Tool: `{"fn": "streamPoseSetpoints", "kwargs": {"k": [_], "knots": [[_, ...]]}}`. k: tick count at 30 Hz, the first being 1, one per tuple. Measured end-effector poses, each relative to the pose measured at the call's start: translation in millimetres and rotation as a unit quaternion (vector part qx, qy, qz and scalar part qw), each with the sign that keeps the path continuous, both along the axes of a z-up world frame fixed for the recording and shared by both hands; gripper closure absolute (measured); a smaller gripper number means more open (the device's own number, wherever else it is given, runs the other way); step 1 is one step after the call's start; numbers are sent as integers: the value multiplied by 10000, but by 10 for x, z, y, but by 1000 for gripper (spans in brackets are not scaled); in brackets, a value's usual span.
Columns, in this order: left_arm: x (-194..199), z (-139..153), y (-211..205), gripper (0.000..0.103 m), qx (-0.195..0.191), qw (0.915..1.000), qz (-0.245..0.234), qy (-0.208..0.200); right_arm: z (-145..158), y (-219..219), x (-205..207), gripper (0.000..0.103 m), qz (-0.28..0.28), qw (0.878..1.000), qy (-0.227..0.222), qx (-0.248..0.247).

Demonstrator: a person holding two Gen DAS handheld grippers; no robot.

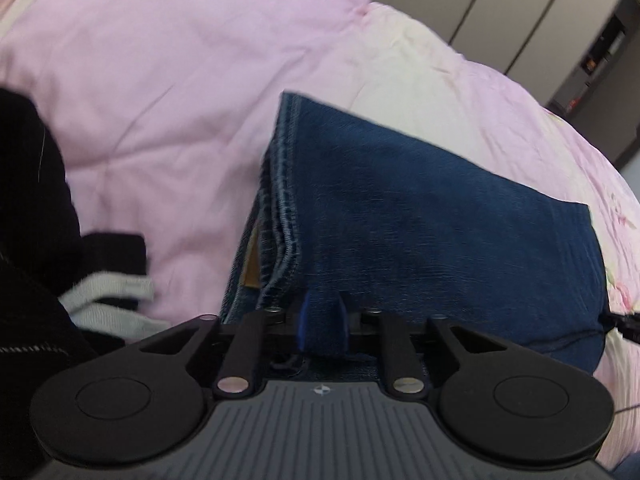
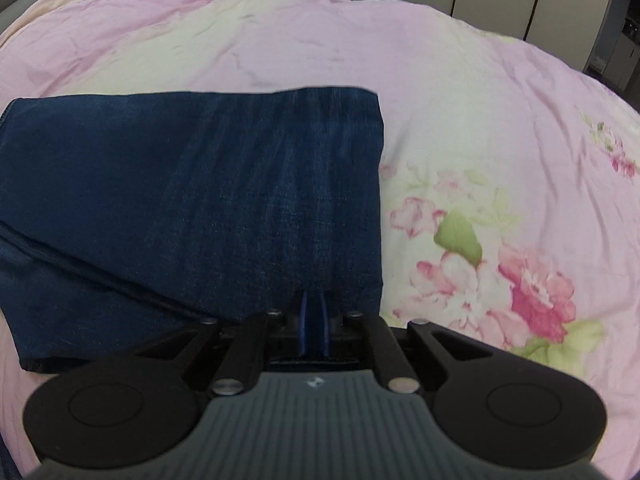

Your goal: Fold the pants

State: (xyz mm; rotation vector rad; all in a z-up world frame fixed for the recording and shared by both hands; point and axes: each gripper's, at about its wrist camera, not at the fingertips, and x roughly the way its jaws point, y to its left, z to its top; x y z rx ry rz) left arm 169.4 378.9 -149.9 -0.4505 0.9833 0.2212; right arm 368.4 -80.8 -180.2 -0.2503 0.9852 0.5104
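Note:
The pants are dark blue jeans [image 1: 420, 220], lying in a folded stack on the pink bedspread [image 1: 168, 80]. In the left wrist view my left gripper [image 1: 322, 328] is shut on the near edge of the jeans, denim bunched between its blue pads. Stitched hems and a tan label show along the stack's left side. In the right wrist view the jeans [image 2: 200, 200] fill the left half, and my right gripper [image 2: 315, 324] is shut on their near edge close to the right corner.
A black garment with grey stripes [image 1: 48, 260] lies on the bed left of the jeans. The bedspread has a pink flower print [image 2: 500, 272] right of the jeans. Pale wardrobe doors [image 1: 500, 12] stand behind the bed.

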Motion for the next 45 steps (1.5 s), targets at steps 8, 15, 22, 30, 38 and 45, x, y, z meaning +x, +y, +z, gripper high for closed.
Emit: {"fn": "streamPoseSetpoints", "kwargs": {"k": [8, 15, 22, 30, 38, 45], "knots": [[28, 58, 73, 92, 81, 9996, 152, 242, -167, -37, 100, 103, -165, 9994, 251, 188], [-162, 246, 276, 23, -121, 9994, 311, -135, 288, -192, 169, 32, -40, 9979, 248, 591], [121, -92, 487, 21, -925, 9949, 189, 364, 199, -470, 605, 31, -637, 9877, 729, 1229], [361, -245, 677, 15, -1122, 9932, -65, 317, -217, -580, 1006, 32, -965, 9606, 1571, 2080], [439, -372, 715, 29, -1418, 9894, -150, 278, -463, -585, 1158, 58, -1051, 9349, 1828, 2854], [387, -203, 609, 67, -1249, 9919, -71, 201, -414, -476, 1072, 89, -1245, 9214, 1850, 3184]]}}
